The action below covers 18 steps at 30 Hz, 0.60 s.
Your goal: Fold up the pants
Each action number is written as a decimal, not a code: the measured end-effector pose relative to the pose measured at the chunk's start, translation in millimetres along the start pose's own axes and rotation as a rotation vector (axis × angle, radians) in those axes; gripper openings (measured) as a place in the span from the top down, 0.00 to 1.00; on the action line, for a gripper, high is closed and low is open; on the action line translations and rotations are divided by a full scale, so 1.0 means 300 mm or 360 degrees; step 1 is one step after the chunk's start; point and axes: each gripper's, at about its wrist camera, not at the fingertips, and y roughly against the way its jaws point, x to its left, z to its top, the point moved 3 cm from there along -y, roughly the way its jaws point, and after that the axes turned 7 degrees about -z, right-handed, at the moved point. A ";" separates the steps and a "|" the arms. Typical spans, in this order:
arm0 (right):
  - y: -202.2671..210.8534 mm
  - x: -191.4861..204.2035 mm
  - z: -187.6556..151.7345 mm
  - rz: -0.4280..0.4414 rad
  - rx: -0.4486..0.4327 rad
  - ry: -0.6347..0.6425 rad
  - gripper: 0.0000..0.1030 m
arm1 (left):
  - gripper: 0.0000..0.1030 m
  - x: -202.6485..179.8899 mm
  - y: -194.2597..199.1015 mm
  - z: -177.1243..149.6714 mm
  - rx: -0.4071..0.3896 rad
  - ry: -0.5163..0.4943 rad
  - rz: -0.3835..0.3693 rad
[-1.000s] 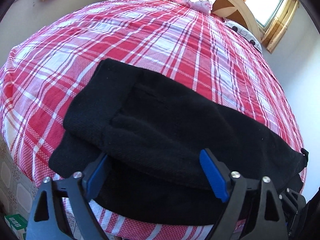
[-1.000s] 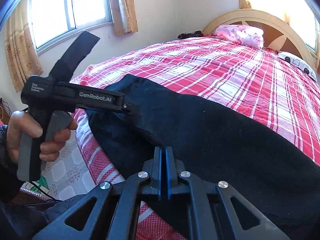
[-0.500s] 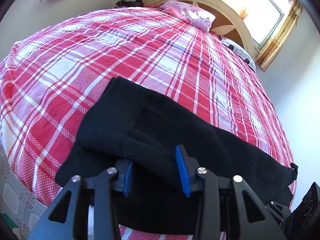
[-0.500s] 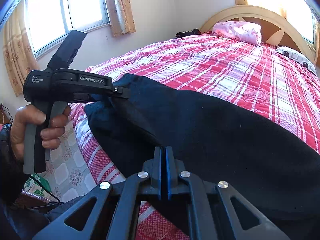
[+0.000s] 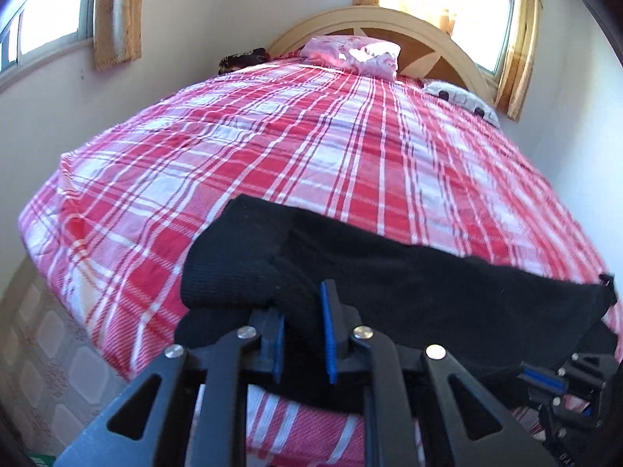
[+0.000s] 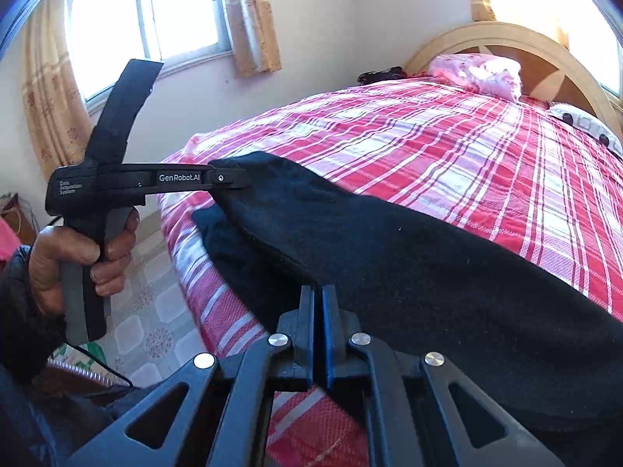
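Black pants [image 5: 389, 272] lie folded lengthwise along the near edge of a bed with a red and white plaid sheet [image 5: 311, 148]. My left gripper [image 5: 301, 327] is shut on a bunched fold at the left end of the pants and holds it lifted. It shows from the side in the right wrist view [image 6: 229, 179], pinching the pants [image 6: 389, 257]. My right gripper [image 6: 317, 311] is shut on the near edge of the pants further right. It shows at the lower right of the left wrist view [image 5: 545, 381].
A pink pillow [image 5: 354, 56] and a white spotted pillow [image 5: 463, 101] lie by the wooden headboard [image 5: 447, 39]. Patterned floor tiles [image 6: 155, 311] lie left of the bed. Walls and curtained windows [image 6: 155, 19] surround the bed.
My left gripper closed from open onto the fold of the pants and raised it, tilting the view up toward the headboard. The right gripper stayed shut on the pants.
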 end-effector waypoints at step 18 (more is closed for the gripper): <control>-0.102 0.061 -0.130 0.0046 0.0118 -0.0076 0.76 | 0.25 0.017 0.065 -0.009 -0.0149 -0.0209 0.0473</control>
